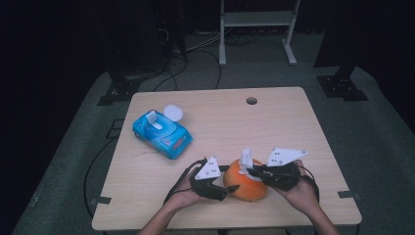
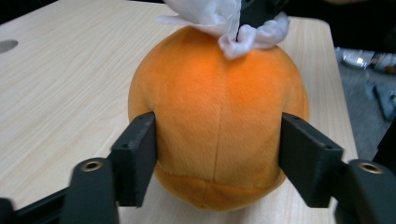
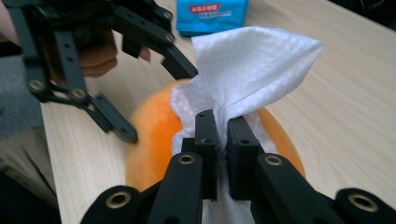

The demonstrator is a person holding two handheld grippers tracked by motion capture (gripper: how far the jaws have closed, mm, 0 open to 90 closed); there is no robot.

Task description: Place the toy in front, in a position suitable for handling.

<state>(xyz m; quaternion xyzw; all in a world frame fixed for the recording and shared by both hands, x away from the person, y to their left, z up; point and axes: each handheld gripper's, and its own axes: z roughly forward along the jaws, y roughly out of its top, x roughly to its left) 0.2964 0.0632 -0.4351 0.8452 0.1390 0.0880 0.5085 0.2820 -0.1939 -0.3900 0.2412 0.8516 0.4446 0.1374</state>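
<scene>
An orange plush ball (image 1: 244, 183) rests on the wooden table (image 1: 274, 122) near its front edge. My left gripper (image 1: 230, 188) comes at it from the left. In the left gripper view its jaws sit on both sides of the ball (image 2: 219, 107), pads pressed against the fabric. My right gripper (image 1: 250, 171) reaches in from the right over the ball's top and is shut on a white wipe (image 3: 252, 60). The wipe bunches between the right gripper's (image 3: 223, 135) jaws and lies on the ball (image 3: 149, 140).
A blue pack of wipes (image 1: 161, 132) lies at the table's left with its flap up, and a small white round lid (image 1: 173, 112) sits just behind it. A cable hole (image 1: 251, 101) is near the far edge. The table's right half is bare wood.
</scene>
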